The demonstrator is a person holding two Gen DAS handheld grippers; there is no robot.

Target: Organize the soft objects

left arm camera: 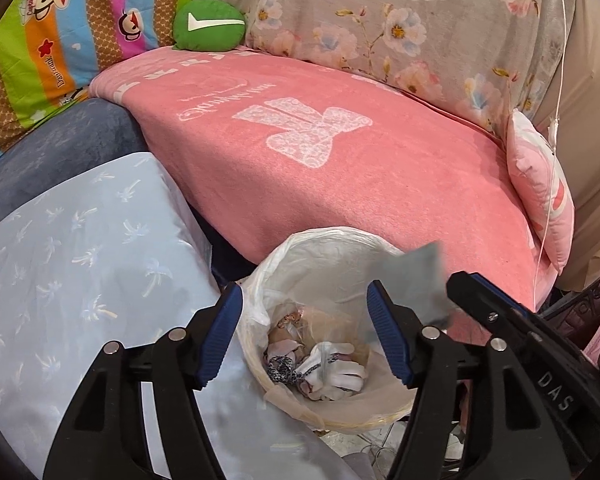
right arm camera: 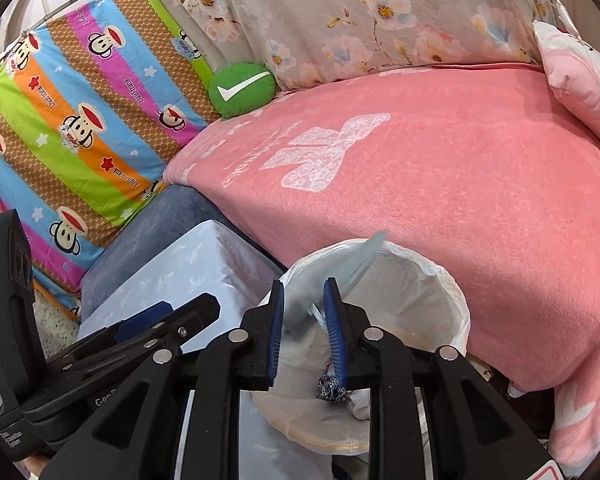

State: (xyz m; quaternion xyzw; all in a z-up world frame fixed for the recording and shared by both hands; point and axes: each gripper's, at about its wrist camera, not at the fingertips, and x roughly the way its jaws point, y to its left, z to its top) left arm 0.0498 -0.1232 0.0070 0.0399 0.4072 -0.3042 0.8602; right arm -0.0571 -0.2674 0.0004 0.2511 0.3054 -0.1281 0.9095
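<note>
A round basket lined with a white plastic bag stands against the pink-covered sofa, with crumpled cloths and wrappers at its bottom. My left gripper hangs open over the basket with nothing between its blue pads. A thin grey-blue sheet, blurred, is above the rim beside my right gripper. In the right wrist view the sheet lies loose in the narrow gap of my right gripper, whose pads do not clamp it. My left gripper shows at lower left.
A pink blanket covers the seat. A green check-mark cushion sits in the back corner and a small pink pillow at the right. A pale blue palm-print pillow lies left of the basket on a blue armrest.
</note>
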